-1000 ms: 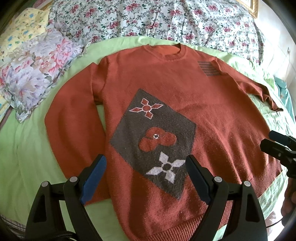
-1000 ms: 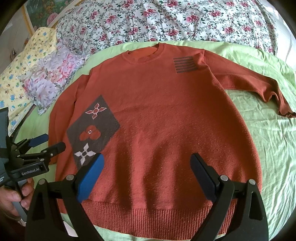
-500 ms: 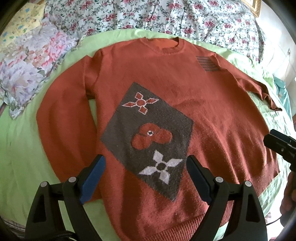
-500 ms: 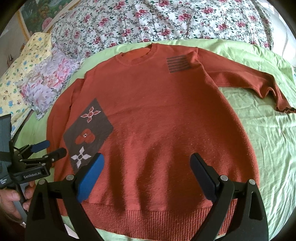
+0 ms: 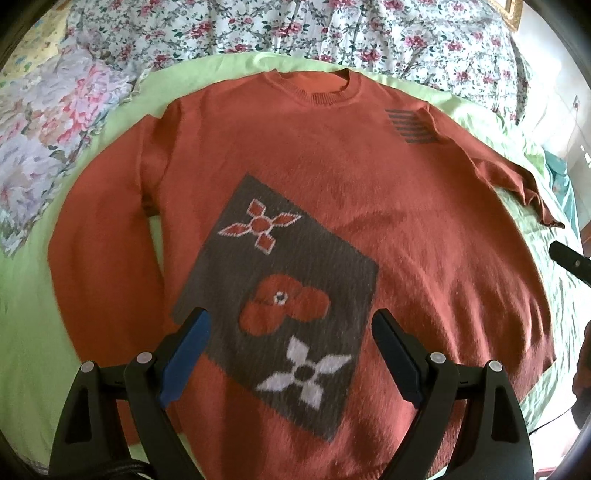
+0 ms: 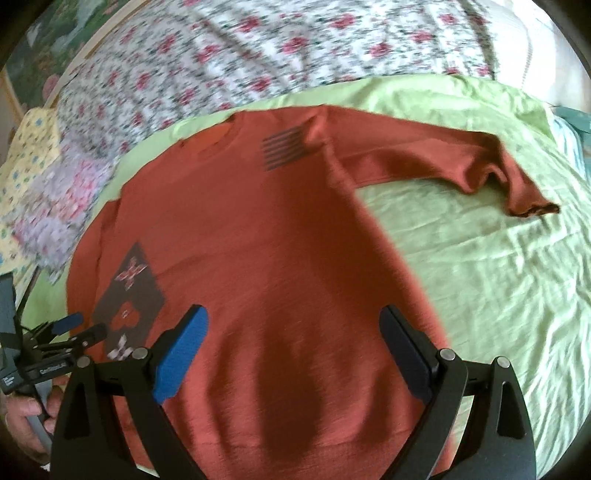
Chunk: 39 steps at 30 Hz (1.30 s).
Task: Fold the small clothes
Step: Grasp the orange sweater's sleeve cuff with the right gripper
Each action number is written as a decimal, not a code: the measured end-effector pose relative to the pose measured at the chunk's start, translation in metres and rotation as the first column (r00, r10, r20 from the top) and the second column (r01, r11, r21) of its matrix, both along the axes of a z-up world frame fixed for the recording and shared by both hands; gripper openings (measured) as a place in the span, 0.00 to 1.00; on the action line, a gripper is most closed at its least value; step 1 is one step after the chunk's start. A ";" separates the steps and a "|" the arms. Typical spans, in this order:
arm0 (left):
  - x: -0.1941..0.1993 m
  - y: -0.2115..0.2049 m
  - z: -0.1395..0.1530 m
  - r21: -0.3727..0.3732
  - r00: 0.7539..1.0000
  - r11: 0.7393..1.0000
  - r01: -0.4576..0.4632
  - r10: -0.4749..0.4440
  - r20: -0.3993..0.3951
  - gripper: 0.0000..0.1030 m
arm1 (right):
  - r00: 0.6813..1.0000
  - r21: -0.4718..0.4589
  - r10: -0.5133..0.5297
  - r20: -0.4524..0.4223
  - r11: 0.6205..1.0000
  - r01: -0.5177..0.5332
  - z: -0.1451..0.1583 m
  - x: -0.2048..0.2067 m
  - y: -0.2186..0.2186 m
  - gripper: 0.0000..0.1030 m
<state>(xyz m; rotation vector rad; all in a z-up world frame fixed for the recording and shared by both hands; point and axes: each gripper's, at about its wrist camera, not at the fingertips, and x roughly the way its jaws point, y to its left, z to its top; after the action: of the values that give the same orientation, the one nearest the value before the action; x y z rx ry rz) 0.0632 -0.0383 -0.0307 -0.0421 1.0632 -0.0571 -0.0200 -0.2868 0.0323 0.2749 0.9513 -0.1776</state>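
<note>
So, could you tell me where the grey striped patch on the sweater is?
In the left wrist view the striped patch sits upper right on the sweater, between the collar and the outstretched sleeve.

1. Bed, covered by a light-green sheet point(image 5: 33, 343); a rust-orange sweater point(image 5: 332, 184) lies flat at its middle, front up
2. Floral quilt point(image 5: 295, 29) along the far edge; floral pillows point(image 5: 48, 136) at the far-left corner
</note>
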 end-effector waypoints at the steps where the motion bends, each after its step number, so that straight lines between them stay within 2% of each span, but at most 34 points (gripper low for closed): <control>1: 0.004 0.000 0.000 0.007 1.000 1.000 -0.005 0.005 -0.002 0.87 | 1.000 -0.007 -0.026 0.002 1.000 0.026 0.002 0.000 -0.012 0.91; 5: 0.025 0.001 0.000 0.002 1.000 1.000 -0.025 0.025 -0.003 0.87 | 0.990 -0.045 -0.139 0.016 0.989 0.140 0.008 -0.001 -0.059 0.91; 10: 0.061 0.001 0.002 0.006 0.999 0.999 -0.046 0.046 0.005 0.87 | 0.951 -0.082 -0.305 0.051 0.948 0.308 0.017 0.002 -0.134 0.91; 12: 0.075 0.001 0.003 0.002 0.999 0.999 -0.051 0.051 0.005 0.87 | 0.933 -0.084 -0.355 0.066 0.929 0.360 0.019 0.008 -0.165 0.86; 17: 0.109 -0.004 0.004 -0.002 0.998 0.998 -0.064 0.064 0.006 0.87 | 0.916 -0.110 -0.400 0.040 0.909 0.402 0.013 0.037 -0.213 0.74; 22: 0.139 -0.008 -0.003 -0.007 0.997 0.997 -0.075 0.074 -0.008 0.87 | 0.906 -0.149 -0.422 -0.045 0.899 0.411 -0.011 0.064 -0.243 0.64; 25: 0.151 -0.009 -0.009 -0.008 0.997 0.997 -0.080 0.080 -0.022 0.87 | 0.891 -0.183 -0.438 -0.119 0.892 0.414 -0.030 0.069 -0.257 0.53; 27: 0.156 -0.008 -0.015 -0.010 0.996 0.996 -0.083 0.083 -0.035 0.87 | 0.882 -0.212 -0.450 -0.136 0.883 0.418 -0.034 0.067 -0.262 0.31; 28: 0.157 -0.007 -0.018 -0.016 0.996 0.996 -0.085 0.084 -0.041 0.87 | 0.877 -0.227 -0.461 -0.139 0.876 0.425 -0.034 0.064 -0.264 0.23; 29: 0.158 -0.006 -0.020 -0.021 0.995 0.996 -0.086 0.085 -0.045 0.87 | 0.873 -0.230 -0.469 -0.137 0.872 0.432 -0.031 0.063 -0.266 0.07; 30: 0.158 -0.006 -0.022 -0.029 0.995 0.996 -0.086 0.084 -0.051 0.87 | 0.871 -0.216 -0.476 -0.123 0.869 0.445 -0.024 0.059 -0.265 0.07; 32: 0.157 -0.005 -0.024 -0.041 0.995 0.996 -0.083 0.081 -0.054 0.87 | 0.881 -0.189 -0.464 -0.093 0.877 0.442 -0.010 0.058 -0.258 0.07; 34: 0.154 -0.004 -0.022 -0.058 0.996 0.995 -0.076 0.073 -0.047 0.87 | 0.913 -0.129 -0.404 -0.045 0.909 0.396 0.010 0.061 -0.237 0.07; 37: 0.145 -0.003 -0.017 -0.083 0.998 0.995 -0.058 0.056 -0.037 0.87 | 0.966 -0.006 -0.259 0.008 0.966 0.259 0.035 0.082 -0.190 0.07; 39: 0.136 0.000 -0.011 -0.107 0.999 0.993 -0.047 0.044 -0.026 0.87 | 0.987 0.077 -0.161 0.026 0.984 0.158 0.040 0.101 -0.157 0.07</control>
<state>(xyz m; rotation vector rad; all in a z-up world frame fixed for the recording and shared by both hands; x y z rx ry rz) 0.1993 -0.0382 -0.0421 -0.1644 1.0821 -0.0727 0.0812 -0.4438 0.0724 0.4226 0.9055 -0.2839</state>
